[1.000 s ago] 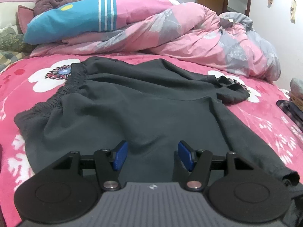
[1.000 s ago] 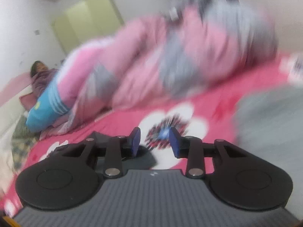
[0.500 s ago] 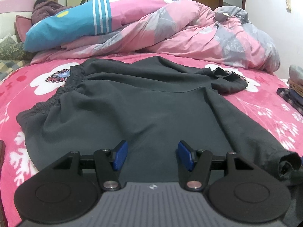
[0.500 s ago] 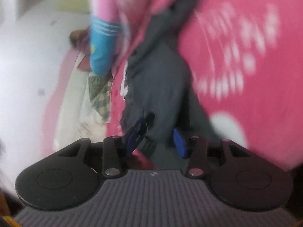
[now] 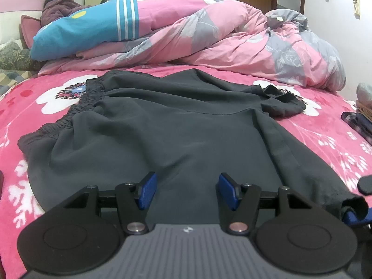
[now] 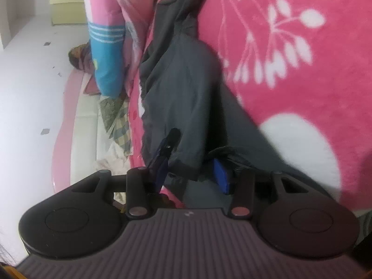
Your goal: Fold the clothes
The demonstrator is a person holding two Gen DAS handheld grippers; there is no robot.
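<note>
- Where the dark grey trousers point(image 5: 176, 121) come closest to the cameras, the left tool point(image 5: 184, 190) hangs just above the cloth, its blue pads point(image 5: 146, 191) well apart and nothing between them.
- The right tool point(image 6: 190, 174) is at the end of the nearer trouser leg, rolled onto its side, so the bed stands on edge in its view.
- Its pads are apart too. The leg's hemmed cuff point(image 6: 186, 169) lies between them, and a gap shows between the cuff and the left-hand pad point(image 6: 160, 169). Some crumpled cloth sits against the other pad, but whether it presses there I cannot tell.
- From the left wrist view, that same cuff droops at the lower right over one blue pad of the right tool.
- The trousers lie spread flat on the bed's pink flowered blanket point(image 5: 325, 144), the gathered elastic waistband point(image 5: 76, 109) to the left and the legs running right.
- The farther leg ends in a folded-over cuff point(image 5: 283, 104) on a white flower of the blanket.
- At the right edge of the bed a small pile of other clothes point(image 5: 358, 118) rests, apart from the trousers.
- Behind the trousers a pink and grey quilt point(image 5: 232, 34) is heaped across the bed, with a blue and pink pillow point(image 5: 88, 28) on top of it to the left.
- At the far left a person point(image 5: 60, 2) sits against the headboard.
</note>
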